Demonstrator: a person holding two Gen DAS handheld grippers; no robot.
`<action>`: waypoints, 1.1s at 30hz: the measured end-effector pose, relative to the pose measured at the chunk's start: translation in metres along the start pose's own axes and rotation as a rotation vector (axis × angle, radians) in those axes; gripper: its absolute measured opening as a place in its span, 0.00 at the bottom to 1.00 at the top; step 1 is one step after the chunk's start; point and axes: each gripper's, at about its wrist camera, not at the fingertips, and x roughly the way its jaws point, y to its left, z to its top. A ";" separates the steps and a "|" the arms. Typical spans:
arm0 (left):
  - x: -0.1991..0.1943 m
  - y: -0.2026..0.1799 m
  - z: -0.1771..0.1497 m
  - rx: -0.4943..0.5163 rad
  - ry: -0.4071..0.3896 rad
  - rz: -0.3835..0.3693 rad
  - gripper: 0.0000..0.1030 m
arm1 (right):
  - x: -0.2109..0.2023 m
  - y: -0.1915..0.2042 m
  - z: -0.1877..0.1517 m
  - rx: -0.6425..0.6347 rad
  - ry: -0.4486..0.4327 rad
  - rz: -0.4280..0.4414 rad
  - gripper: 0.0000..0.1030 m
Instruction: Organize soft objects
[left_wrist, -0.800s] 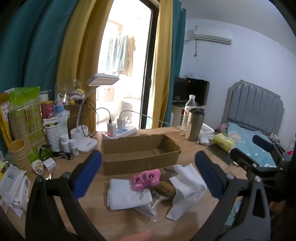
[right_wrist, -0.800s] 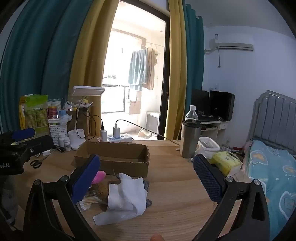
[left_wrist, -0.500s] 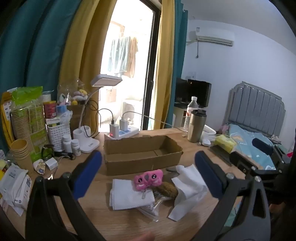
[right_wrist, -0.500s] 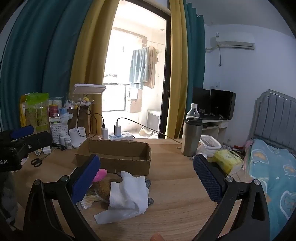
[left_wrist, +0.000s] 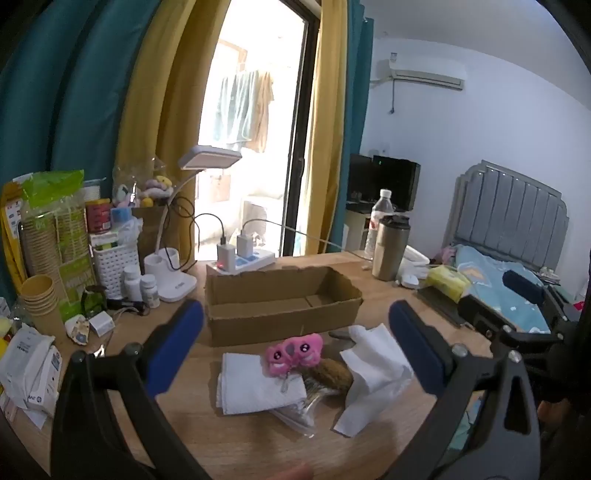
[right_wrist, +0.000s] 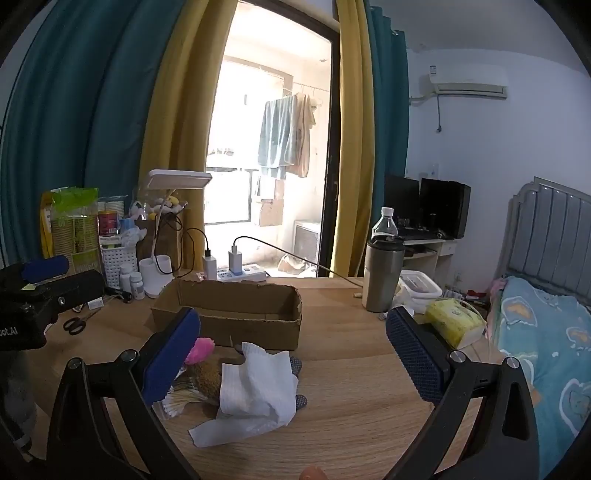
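Note:
An open cardboard box (left_wrist: 280, 306) (right_wrist: 236, 314) lies mid-table. In front of it sits a small heap: a pink plush toy (left_wrist: 293, 352) (right_wrist: 201, 349), a folded white cloth (left_wrist: 258, 384), a brown fuzzy item (left_wrist: 332, 373) (right_wrist: 207, 376), a crumpled white tissue (left_wrist: 373, 373) (right_wrist: 255, 391) and a clear bag of cotton swabs (left_wrist: 295, 410) (right_wrist: 181, 398). My left gripper (left_wrist: 295, 321) hovers wide open short of the heap, holding nothing. My right gripper (right_wrist: 291, 321) is also wide open and empty, with the heap near its left finger.
A desk lamp (left_wrist: 210, 162), power strip (left_wrist: 243, 262), pill bottles (left_wrist: 140, 284), white basket (left_wrist: 114, 266) and paper cups (left_wrist: 37, 299) crowd the left. Scissors (right_wrist: 75, 325) lie left of the box. A steel tumbler (right_wrist: 382, 277), yellow tissue pack (right_wrist: 452, 321) and bed (right_wrist: 546, 332) are right.
Both views have drifted only slightly. Nothing on the table has moved, and both grippers remain wide open and empty.

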 end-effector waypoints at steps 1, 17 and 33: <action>0.000 0.000 0.001 -0.001 0.000 0.000 0.99 | 0.000 0.000 0.000 0.000 -0.001 0.001 1.00; 0.007 0.005 -0.005 -0.013 0.025 0.007 0.99 | -0.002 0.001 0.004 0.003 -0.001 0.004 1.00; 0.007 0.008 -0.006 -0.010 0.024 0.033 0.99 | -0.002 0.001 0.004 0.005 -0.003 0.004 1.00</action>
